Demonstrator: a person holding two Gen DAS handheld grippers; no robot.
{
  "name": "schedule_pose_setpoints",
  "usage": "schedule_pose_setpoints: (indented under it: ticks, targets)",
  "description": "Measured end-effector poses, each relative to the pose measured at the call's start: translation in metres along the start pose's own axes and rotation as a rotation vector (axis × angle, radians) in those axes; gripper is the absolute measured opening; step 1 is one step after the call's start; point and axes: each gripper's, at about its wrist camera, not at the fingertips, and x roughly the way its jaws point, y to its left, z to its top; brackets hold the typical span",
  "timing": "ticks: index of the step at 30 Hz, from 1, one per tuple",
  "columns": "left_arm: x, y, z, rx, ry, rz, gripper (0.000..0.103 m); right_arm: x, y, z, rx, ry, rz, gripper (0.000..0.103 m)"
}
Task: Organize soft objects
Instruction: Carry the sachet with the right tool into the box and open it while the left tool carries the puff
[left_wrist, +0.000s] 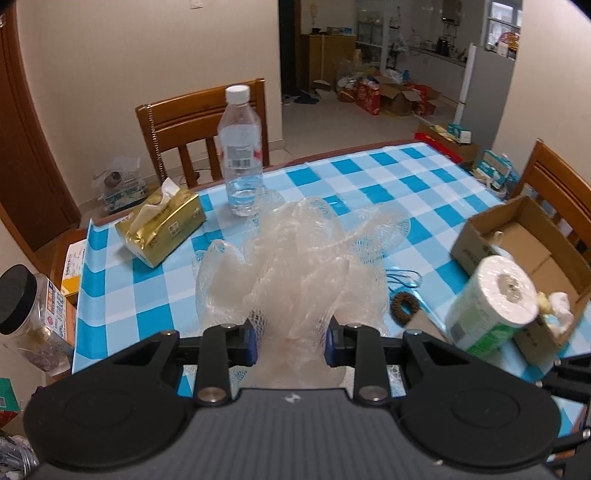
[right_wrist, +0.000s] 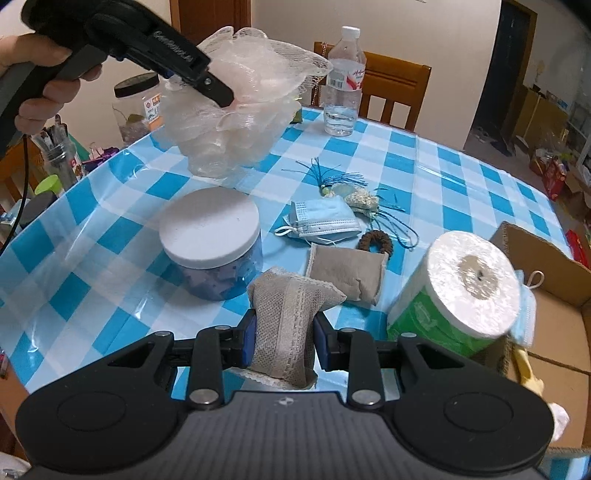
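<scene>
Left gripper (left_wrist: 291, 345): clenched on a pale mesh pouf (left_wrist: 295, 258), its netting bunched between the blue pads. In the right wrist view the pouf hangs clear of the table (right_wrist: 110, 206), over the far left part of the checked cloth, with the bulk below and ahead of the fingertips. No real long axis; it is a loose ball, ruffles drooping downward.

Right gripper (right_wrist: 282, 343): clenched on a grey sachet (right_wrist: 284, 325) with a lace strip down its middle. The grip sits across its narrow waist; the long axis runs along the fingers, far end pointing away from the camera. It is above the near edge of the table.

A second sachet (right_wrist: 347, 273), a mask (right_wrist: 321, 221) and a brown ring (right_wrist: 375, 243) lie mid-table, not yet sorted.

Box (right_wrist: 546, 295) sits at the right edge, a paper roll (right_wrist: 469, 291) against its near wall.

Judgement: carry step. Keep both grips firm and bring each item well over the box opening before letting go. The pouf is bulky and may snag the roll or box wall, so approach high.
</scene>
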Motion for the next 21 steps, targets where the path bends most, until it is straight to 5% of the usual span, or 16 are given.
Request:
schedule_pose_setpoints:
  ticks: [8, 21]
  targets:
    - [-0.034, -0.024, -0.008, 0.055, 0.0, -0.099, 0.029, -0.036, -0.01, -0.013, 0.026, -0.006, -0.043, 0.036]
    - [-0.059, -0.106, -0.006, 0.052, 0.001, -0.124, 0.029, -0.078, -0.088, -0.043, 0.003, -0.014, -0.036, 0.036]
